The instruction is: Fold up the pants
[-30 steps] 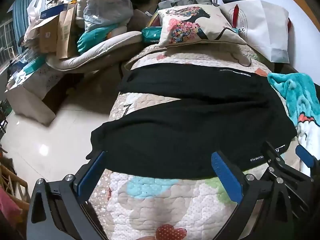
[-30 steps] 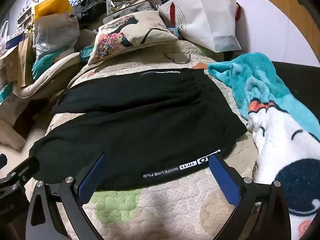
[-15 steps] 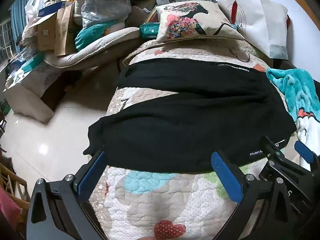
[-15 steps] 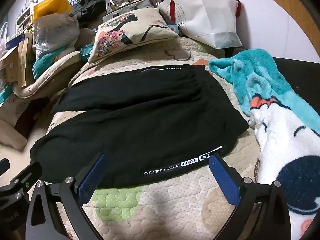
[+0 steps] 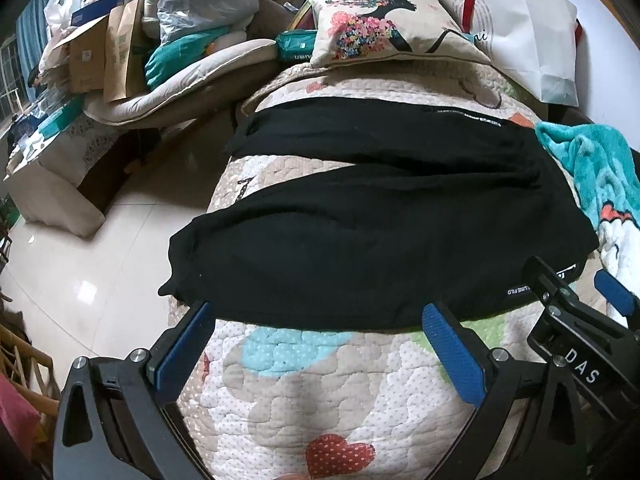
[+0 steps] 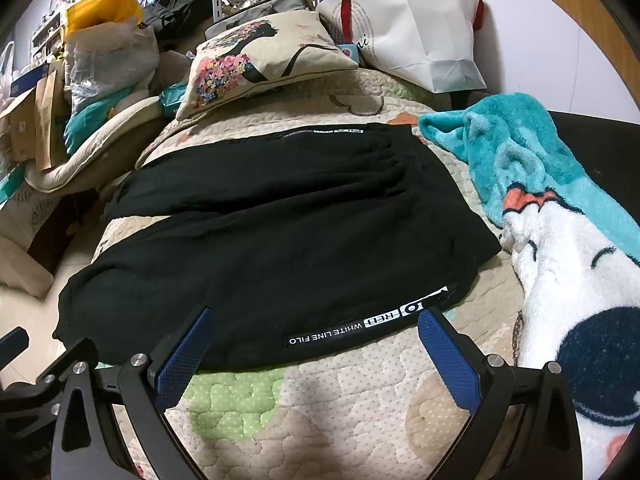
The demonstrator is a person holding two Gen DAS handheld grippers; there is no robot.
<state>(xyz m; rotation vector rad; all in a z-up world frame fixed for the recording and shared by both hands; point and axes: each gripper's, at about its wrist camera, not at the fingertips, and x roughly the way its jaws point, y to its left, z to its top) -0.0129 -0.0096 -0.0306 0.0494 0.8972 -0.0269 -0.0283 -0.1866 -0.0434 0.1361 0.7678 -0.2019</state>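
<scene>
The pants (image 5: pixel 360 240) are black and lie spread flat on the quilt (image 5: pixel 320 380) of a bed, with both legs running side by side toward the bed's left edge. A strip of quilt shows between the legs at the left. The near leg's end hangs slightly past the quilt edge, over the floor (image 5: pixel 100 260). A white printed label (image 6: pixel 360 326) runs along the near hem of the pants.

The left tongs (image 5: pixel 316 332) are spread wide. Their blue fingertips (image 5: pixel 188 344) sit at the near hem of the pants, toward its left end, and pinch nothing. The right tongs (image 6: pixel 312 336) are likewise spread wide at the near hem, bracketing the label, and hold nothing. Contact between the fingertips and the pants cannot be determined.

Beyond the pants, a pillow (image 6: pixel 260 60) with a floral print rests at the far end of the quilt. A white bag (image 6: pixel 412 20) stands right of the pillow. A teal-and-white blanket (image 6: pixel 540 208) lies right of the pants, touching their right edge.
</scene>
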